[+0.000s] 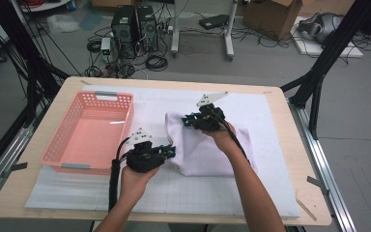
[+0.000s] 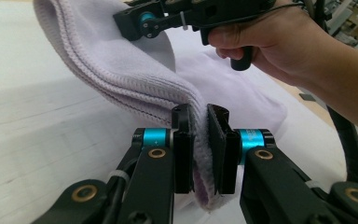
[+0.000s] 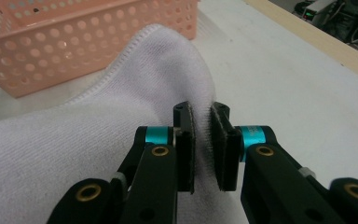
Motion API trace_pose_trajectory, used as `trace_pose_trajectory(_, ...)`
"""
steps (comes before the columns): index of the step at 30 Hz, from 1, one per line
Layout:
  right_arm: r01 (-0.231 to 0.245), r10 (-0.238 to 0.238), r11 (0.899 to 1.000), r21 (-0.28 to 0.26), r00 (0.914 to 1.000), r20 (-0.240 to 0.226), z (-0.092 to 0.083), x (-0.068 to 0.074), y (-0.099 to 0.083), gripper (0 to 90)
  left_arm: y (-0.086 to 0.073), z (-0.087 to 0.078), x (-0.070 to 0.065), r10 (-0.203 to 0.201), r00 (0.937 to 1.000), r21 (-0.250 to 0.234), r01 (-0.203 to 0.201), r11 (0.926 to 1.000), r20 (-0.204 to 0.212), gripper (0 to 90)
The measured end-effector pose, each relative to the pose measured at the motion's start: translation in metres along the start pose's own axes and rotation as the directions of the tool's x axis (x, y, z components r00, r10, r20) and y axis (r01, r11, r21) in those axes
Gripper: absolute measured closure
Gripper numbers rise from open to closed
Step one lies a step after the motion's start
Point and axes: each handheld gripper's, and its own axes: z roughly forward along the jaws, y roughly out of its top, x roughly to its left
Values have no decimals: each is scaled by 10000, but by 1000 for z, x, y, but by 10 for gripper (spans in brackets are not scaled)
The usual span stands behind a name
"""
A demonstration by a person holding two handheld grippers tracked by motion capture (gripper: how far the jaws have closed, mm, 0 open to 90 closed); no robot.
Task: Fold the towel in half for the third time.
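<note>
The principal risk at this stage is loss of the cloth edge: each gripper holds only a narrow strip of hem, so any uneven lift or sideways pull between the two hands is likely to drag the fabric out of one pinch, and the towel would then drop back in a heap on the white mat. A second risk is that the hanging part sweeps against the pink basket and snags on its rim. Nearest the person, the left gripper has its jaws pressed together on the ribbed hem of the towel, which passes upright between the pads and shows below them. Farther across the table, the right gripper likewise pinches a fold of the same edge, with the pile of the fabric visible between its pads. The towel spans both grips, raised along its left edge, while its remaining body rests on the mat just beside the basket.
</note>
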Motion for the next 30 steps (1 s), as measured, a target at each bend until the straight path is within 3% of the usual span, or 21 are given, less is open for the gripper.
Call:
trace_pose_trajectory(8,-257,253,9996,71,9982,540,-21,-16,-22,815,6,38,-16,110,9992,373,-124,9992,379,807)
trace_pose_trajectory(16,-270,274,9996,-69,9970,726,-39,-28,-39,812,9,66,-31,310,9972,602,-351,9976,676,806)
trace_pose_trajectory(25,-181,158,9997,188,9931,1165,-55,-37,-60,810,3,96,-41,341,9969,798,-398,9960,706,792)
trace_pose_trajectory(28,-207,183,9996,177,9916,1277,-60,-41,-70,810,2,100,-44,473,9971,703,-515,9962,595,743)
trace_pose_trajectory(30,-225,204,9996,141,9908,1335,-65,-43,-75,811,2,97,-43,782,9959,488,-804,9956,452,637)
